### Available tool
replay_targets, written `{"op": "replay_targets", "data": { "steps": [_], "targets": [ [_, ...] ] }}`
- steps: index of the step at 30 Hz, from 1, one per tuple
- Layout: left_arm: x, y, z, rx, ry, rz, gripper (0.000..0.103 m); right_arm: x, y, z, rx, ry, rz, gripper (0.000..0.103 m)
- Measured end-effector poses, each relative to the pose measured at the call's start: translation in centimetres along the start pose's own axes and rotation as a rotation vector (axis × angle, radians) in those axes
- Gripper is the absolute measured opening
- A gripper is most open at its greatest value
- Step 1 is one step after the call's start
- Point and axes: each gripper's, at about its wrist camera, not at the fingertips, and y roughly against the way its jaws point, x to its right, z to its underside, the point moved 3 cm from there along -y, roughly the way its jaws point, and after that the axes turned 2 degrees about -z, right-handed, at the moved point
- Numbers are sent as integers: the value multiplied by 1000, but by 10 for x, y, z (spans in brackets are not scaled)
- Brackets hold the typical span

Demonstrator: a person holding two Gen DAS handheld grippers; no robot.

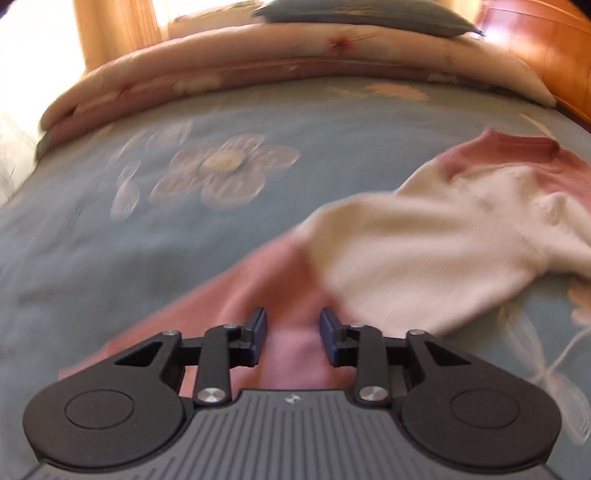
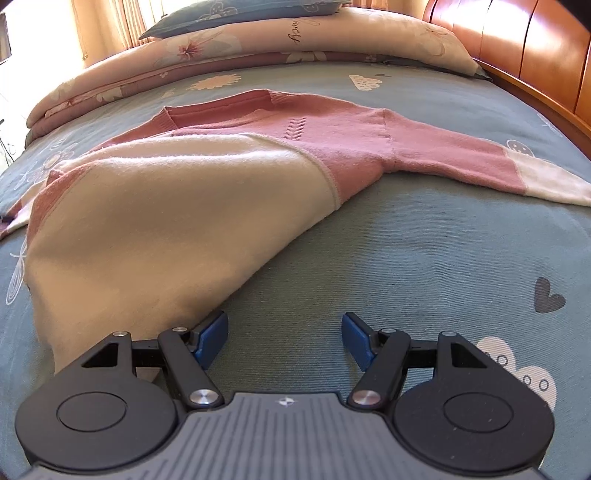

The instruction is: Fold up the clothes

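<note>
Left gripper: fingers partway apart, pink fabric lying in the gap under them; can't tell whether the pads touch it, no pinch visible. View is motion-blurred. The sweater is pink & cream; its sleeve runs from between the fingers up and to the right, pink end nearest the fingers, cream section beyond, neckline further off to the right.

Right gripper: fingers wide apart, nothing between them but bare bed sheet. Cream hem of the sweater sits just left of the left finger, touching or nearly so. Body stretches ahead and left; pink shoulder & one sleeve w/ cream cuff reach out ahead to the right.

Folded quilt lies across the bed beyond the sweater, floral print, w/ cursive script on it, prob. "Lovely" but too warped to read for sure. Blue pillow on top of it. Wooden headboard far right of the fingers. Sheet has heart, flower & cloud prints.
</note>
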Motion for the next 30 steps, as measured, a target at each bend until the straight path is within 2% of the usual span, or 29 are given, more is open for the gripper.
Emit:
{"op": "replay_targets", "data": {
  "steps": [2, 4, 5, 7, 9, 12, 14, 16, 19, 20, 22, 25, 26, 30],
  "targets": [
    [-14, 10, 8, -32, 49, -14, 37, 0, 2, 0, 2, -1, -3, 72],
    [-22, 19, 11, -54, 57, -44, 37, 1, 5, 1, 6, -5, -3, 72],
    [-25, 24, 10, -59, 58, -61, 33, 2, 6, 1, 7, -9, -2, 72],
    [-22, 32, -2, -20, 54, -72, 35, 4, 8, 1, 12, -17, 1, 72],
    [-14, 33, -18, 30, 82, -8, 39, 4, 8, 1, 14, -28, 3, 72],
    [4, 13, -36, 51, 124, 64, 41, 2, 8, 1, 14, -37, 0, 72],
    [10, -9, -38, 20, 154, 56, 44, -1, 8, 1, 12, -29, 1, 72],
    [4, -29, -31, -13, 190, -24, 46, -2, 8, 1, 10, -17, 9, 72],
    [-15, -30, -26, 8, 220, -166, 46, 3, 9, 1, 11, -15, 15, 72],
    [-17, -28, -28, 8, 220, -185, 39, 5, 9, 1, 12, -18, 19, 73],
    [-19, -22, -33, 5, 217, -211, 39, 10, 5, 1, 7, -24, 23, 73],
    [7, -11, -53, 49, 196, -66, 41, 15, 0, 3, 10, -36, 21, 75],
    [21, -9, -61, 62, 186, -7, 46, 14, -2, 3, 13, -35, 21, 76],
    [92, -19, -90, 81, 150, 241, 48, 10, -7, 2, 19, -2, 31, 81]
  ]
}}
